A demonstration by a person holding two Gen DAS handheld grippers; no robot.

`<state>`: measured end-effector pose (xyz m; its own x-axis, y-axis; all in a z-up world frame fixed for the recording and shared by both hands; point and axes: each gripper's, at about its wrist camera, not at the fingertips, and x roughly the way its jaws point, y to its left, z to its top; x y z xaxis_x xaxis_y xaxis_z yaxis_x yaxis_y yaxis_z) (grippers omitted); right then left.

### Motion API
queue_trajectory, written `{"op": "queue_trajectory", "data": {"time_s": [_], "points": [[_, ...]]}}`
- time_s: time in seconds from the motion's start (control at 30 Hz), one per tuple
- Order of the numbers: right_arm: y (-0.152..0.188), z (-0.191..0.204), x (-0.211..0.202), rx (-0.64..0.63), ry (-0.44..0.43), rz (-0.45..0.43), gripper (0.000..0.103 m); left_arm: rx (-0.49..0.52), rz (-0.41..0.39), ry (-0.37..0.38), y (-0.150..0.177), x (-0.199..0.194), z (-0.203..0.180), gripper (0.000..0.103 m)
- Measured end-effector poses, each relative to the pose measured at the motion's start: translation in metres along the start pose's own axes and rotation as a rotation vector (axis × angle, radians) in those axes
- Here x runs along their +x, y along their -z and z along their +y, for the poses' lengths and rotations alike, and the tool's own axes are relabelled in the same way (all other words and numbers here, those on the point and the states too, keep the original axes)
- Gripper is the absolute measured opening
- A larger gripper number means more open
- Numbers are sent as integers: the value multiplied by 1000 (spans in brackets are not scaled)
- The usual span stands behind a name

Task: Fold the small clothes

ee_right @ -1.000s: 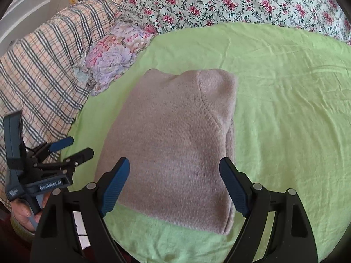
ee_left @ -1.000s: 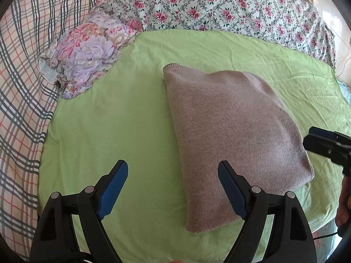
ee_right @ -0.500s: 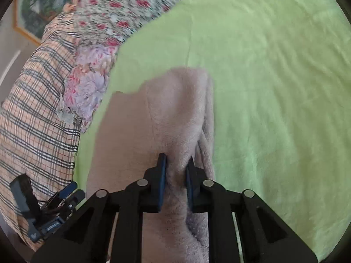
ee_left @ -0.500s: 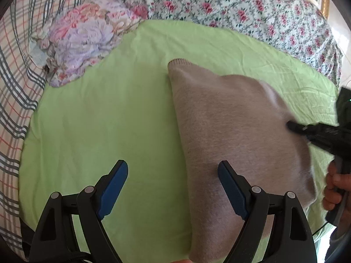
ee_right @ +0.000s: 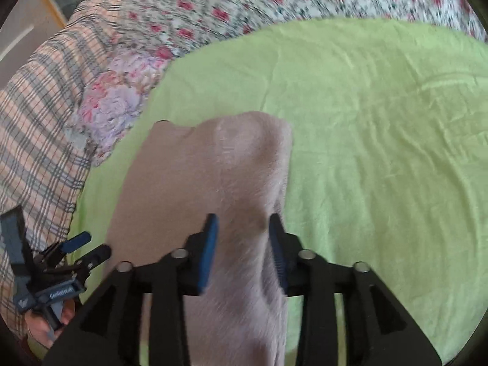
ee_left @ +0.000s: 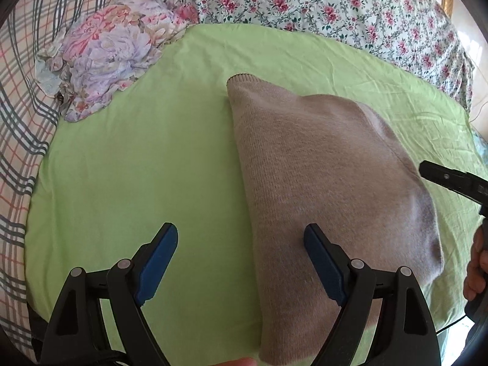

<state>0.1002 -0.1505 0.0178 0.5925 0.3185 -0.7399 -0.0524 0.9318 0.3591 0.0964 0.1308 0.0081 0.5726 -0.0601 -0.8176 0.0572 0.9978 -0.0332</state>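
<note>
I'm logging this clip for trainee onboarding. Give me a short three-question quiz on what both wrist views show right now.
1. True or false: the left gripper has its fingers spread wide apart and holds nothing.
2. The folded beige knitted sweater lies on which surface? A) plaid blanket B) light green bed sheet C) rose-print cover
3. Fill in: the crumpled purple and pink floral cloth lies at the sheet's far ____ corner in the left wrist view.

Key: 1 true. 2 B. 3 left. Note: the right gripper has sweater fabric between its blue fingers, which stand partly apart; blur hides whether they pinch it.
</note>
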Motion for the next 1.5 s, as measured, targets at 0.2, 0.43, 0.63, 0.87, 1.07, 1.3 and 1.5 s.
{"op": "queue_trajectory", "data": {"time_s": [0.2, 0.43, 0.63, 0.87, 1.07, 1.3, 1.5], "points": [[22, 21, -20, -59, -13, 5, 53, 47, -8, -24, 16, -19, -12, 86], [49, 36, -39, -111, -12, 10, 64, 67, -7, -49, 34, -33, -14, 86], [70, 47, -51, -159, -11, 19, 78, 74, -3, -62, 43, -39, -12, 87], [95, 54, -56, -195, 7, 40, 82, 79, -2, -63, 55, -48, -9, 88], [111, 60, -59, -222, 10, 46, 82, 89, 5, -64, 69, -53, -11, 88], [115, 62, -60, -240, 14, 56, 84, 87, -5, -62, 71, -57, -14, 88], [116, 64, -60, -241, 19, 57, 85, 106, -12, -57, 70, -60, -19, 88]]}}
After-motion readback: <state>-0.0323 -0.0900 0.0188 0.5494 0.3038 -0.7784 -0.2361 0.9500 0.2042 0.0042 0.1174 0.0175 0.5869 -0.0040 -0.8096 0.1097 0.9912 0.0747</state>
